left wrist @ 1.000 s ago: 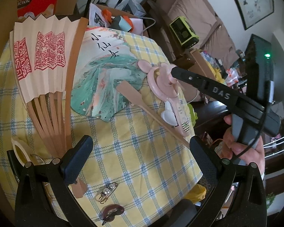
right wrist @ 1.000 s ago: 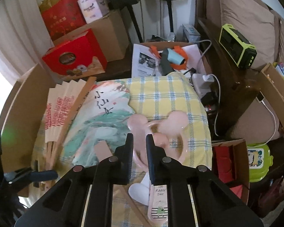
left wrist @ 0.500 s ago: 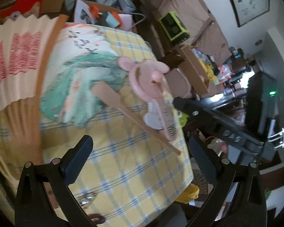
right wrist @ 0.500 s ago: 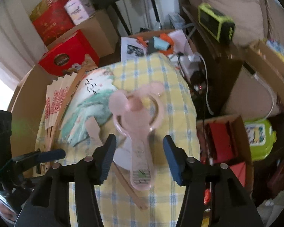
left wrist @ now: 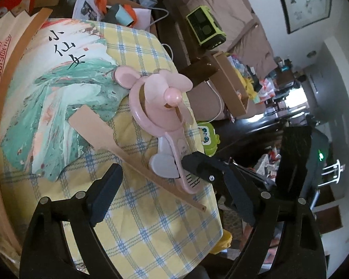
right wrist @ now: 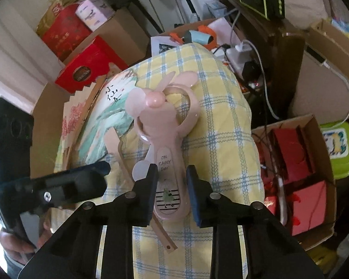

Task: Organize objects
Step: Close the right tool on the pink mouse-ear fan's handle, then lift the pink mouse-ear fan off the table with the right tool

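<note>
Left wrist view: bench under a yellow and blue checked cloth, seen from above and at an angle.
Left gripper: left gripper hangs over the near part of the cloth, jaws wide but closing, nothing between them, released.
Pink fan: pink handheld fan with mouse ears lies near the right edge of the bench, head away from the camera, handle toward it.
Painted fan: flat painted fan in green, white and pink with black characters lies left of the pink fan; its wooden handle runs slantwise toward the near right and passes under the pink fan's handle.
Folding fan: folding paper fan with red print lies at the far left, partly cut off by the frame.
Right gripper here: right gripper comes in from the right, 1 finger beside the lower end of the pink fan's handle.
Background: green box on a dark shelf beyond the bench.

Right wrist view: same bench seen along the pink fan's length.
Right gripper: right gripper straddles the handle of the pink handheld fan, 1 finger on each side; the jaws are closing, and a gap shows beside each pad, so not yet clenched on it.
Painted fan: painted fan lies left of the pink fan, its wooden handle crossing beneath the pink handle.
Left gripper here: left gripper enters from the left, held by a hand at the lower left.
Surroundings: red boxes behind the bench, open carton with red items to the right.
</note>
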Available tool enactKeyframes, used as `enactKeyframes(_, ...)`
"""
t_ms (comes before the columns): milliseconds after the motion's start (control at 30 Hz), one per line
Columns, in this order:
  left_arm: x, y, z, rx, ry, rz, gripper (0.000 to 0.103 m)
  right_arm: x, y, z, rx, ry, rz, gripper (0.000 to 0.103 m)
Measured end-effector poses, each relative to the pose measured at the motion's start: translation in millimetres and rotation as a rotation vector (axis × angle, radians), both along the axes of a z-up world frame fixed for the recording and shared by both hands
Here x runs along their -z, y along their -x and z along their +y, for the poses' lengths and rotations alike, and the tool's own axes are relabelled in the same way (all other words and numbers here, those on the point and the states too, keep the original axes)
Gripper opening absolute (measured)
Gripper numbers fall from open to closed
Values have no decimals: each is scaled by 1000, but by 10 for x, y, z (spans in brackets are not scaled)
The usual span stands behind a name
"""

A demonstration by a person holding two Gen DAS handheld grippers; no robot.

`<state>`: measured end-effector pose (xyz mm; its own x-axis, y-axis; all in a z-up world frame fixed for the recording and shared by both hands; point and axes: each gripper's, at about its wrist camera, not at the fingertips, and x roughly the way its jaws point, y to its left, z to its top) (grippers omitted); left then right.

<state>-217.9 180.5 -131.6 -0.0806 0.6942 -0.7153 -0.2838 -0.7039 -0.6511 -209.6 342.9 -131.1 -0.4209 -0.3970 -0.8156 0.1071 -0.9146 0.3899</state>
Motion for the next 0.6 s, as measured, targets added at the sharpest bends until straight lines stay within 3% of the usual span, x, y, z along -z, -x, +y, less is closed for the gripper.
enactKeyframes(33,6,8,-9,-6,0,0,87,-13,-12,-22,3,-16,13,49)
enactKeyframes(67,8,16,-27,-15,-1,0,87,-31,-19,-52,4,-31,28,53)
enactKeyframes(233,14,75,-120,-53,-8,-7,87,-37,26,-245,3,-96,54,59)
enactKeyframes(400,-12,153,-267,-109,-23,-9,88,73,105,-384,56,-151,67,60)
enactKeyframes(500,-13,183,-304,-119,-22,-11,88,84,150,-515,62,-241,101,60)
enactKeyframes(533,-10,186,-304,-119,-20,-13,88,90,163,-557,60,-270,107,52)
enactKeyframes(600,1,196,-299,-119,-23,-20,89,104,178,-637,45,-352,130,45)
